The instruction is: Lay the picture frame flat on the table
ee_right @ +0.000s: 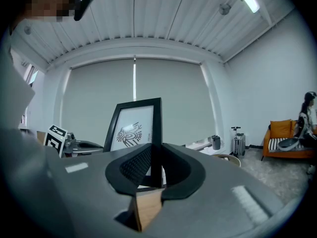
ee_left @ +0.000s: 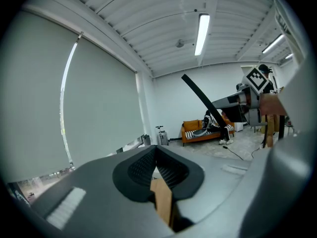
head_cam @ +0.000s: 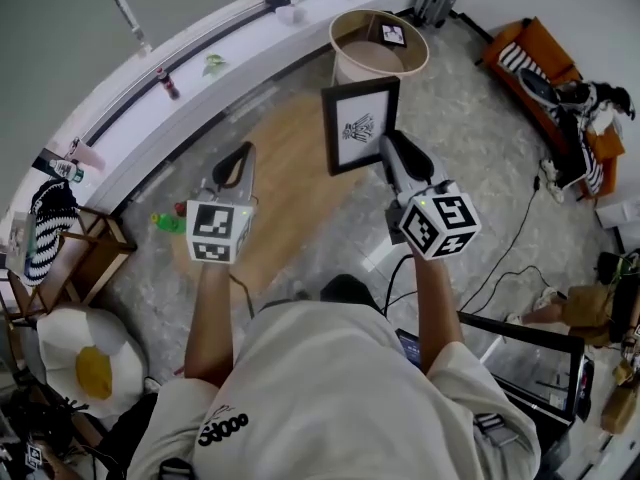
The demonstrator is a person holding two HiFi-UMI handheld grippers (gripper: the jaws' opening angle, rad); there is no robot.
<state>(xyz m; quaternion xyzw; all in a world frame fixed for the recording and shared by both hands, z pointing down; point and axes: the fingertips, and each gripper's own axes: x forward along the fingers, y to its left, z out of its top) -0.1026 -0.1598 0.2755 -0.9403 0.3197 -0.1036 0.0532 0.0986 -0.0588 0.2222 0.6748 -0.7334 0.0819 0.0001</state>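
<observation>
The black picture frame (head_cam: pixel 360 125) with a bird drawing is held upright in the air above the oval wooden table (head_cam: pixel 290 203). My right gripper (head_cam: pixel 392 156) is shut on the frame's right edge near its lower corner. In the right gripper view, the frame (ee_right: pixel 133 130) rises between the pads (ee_right: pixel 156 165). My left gripper (head_cam: pixel 238 165) hangs over the table's left side, apart from the frame, shut with nothing in it (ee_left: pixel 157 168). The left gripper view shows the frame (ee_left: pixel 203 100) edge-on as a dark slanted bar.
A round beige drum-shaped stand (head_cam: pixel 378 48) sits just beyond the table. A green bottle (head_cam: pixel 168 223) lies on the floor at the left, near a wooden rack (head_cam: pixel 95 258). An orange sofa (head_cam: pixel 545 68) is at the far right. Cables (head_cam: pixel 500 258) trail across the floor.
</observation>
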